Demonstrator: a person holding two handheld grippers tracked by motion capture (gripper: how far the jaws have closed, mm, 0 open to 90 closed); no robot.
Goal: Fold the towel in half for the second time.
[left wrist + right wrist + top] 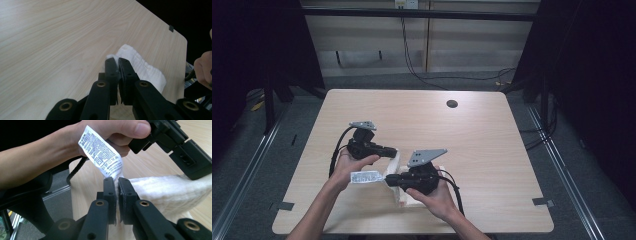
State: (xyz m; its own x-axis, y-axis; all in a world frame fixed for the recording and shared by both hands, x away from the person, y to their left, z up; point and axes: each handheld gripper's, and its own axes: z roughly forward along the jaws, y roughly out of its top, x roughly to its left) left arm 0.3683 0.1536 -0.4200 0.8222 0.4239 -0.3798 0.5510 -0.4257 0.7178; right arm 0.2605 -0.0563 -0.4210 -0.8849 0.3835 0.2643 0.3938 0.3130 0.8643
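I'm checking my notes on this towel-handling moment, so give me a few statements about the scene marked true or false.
1. Both grippers are shut on the white towel. True.
2. The left gripper hangs open above the table. False: its jaws are closed on the towel's edge.
3. A printed care label sticks up by the right gripper. True.
4. The towel lies flat and untouched. False: it is lifted between the grippers.
5. A dark round hole sits near the table's far edge. True.

A lab recording booth: black curtains (257, 45) flank a bare wooden tabletop (472, 145), cables (432, 75) trailing across grey floor (377, 81).
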